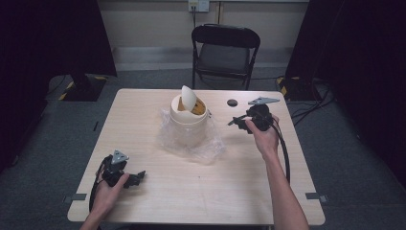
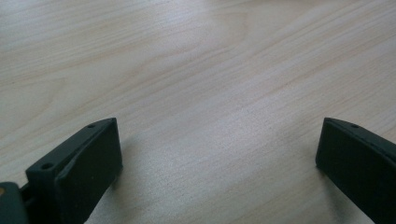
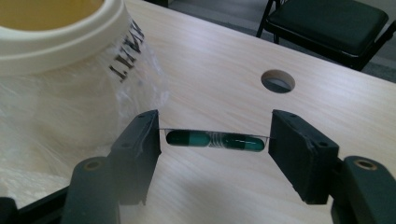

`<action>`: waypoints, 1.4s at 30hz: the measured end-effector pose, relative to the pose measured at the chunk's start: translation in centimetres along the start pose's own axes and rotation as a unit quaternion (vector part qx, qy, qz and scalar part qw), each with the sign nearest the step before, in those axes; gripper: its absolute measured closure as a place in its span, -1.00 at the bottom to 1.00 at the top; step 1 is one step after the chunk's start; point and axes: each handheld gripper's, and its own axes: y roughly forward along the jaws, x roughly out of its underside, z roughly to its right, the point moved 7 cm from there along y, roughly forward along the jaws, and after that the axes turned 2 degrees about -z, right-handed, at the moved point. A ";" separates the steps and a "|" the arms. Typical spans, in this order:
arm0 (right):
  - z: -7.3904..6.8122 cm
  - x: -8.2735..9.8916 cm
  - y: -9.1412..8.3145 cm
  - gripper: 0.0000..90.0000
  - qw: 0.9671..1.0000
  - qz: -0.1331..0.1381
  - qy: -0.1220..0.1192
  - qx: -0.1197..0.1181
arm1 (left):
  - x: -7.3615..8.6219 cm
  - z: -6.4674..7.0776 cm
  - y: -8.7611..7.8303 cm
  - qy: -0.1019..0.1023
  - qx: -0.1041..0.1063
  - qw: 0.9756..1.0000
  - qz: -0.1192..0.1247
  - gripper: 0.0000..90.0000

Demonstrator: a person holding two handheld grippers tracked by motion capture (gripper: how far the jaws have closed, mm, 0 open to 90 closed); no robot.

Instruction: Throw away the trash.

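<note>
In the right gripper view the cream plastic bin is cut off by the top and left picture edges, so its swing lid is out of frame. The crumpled clear plastic bag wraps its lower wall; the black lettering there reads only in part. The black folding chair is cropped at the top edge.

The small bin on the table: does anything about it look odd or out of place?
Yes. The bin has its swing lid tipped up on edge, and its clear plastic liner lies crumpled on the table around the base instead of sitting neatly inside.
</note>
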 end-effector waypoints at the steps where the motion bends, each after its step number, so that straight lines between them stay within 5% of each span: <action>1: -0.3 -0.6 -0.2 -0.25 1.000 0.008 -0.002 -0.003 | 0.0 0.0 0.0 -0.001 0.001 1.000 0.000 -1.00; 34: -4.6 -8.5 -3.3 -0.25 0.995 0.089 -0.021 -0.048 | 0.0 0.0 0.0 -0.003 0.000 1.000 0.002 -1.00; 42: -6.9 -9.6 -2.2 -0.25 0.993 0.085 -0.036 -0.070 | 0.0 0.0 0.0 -0.003 0.001 1.000 0.002 -1.00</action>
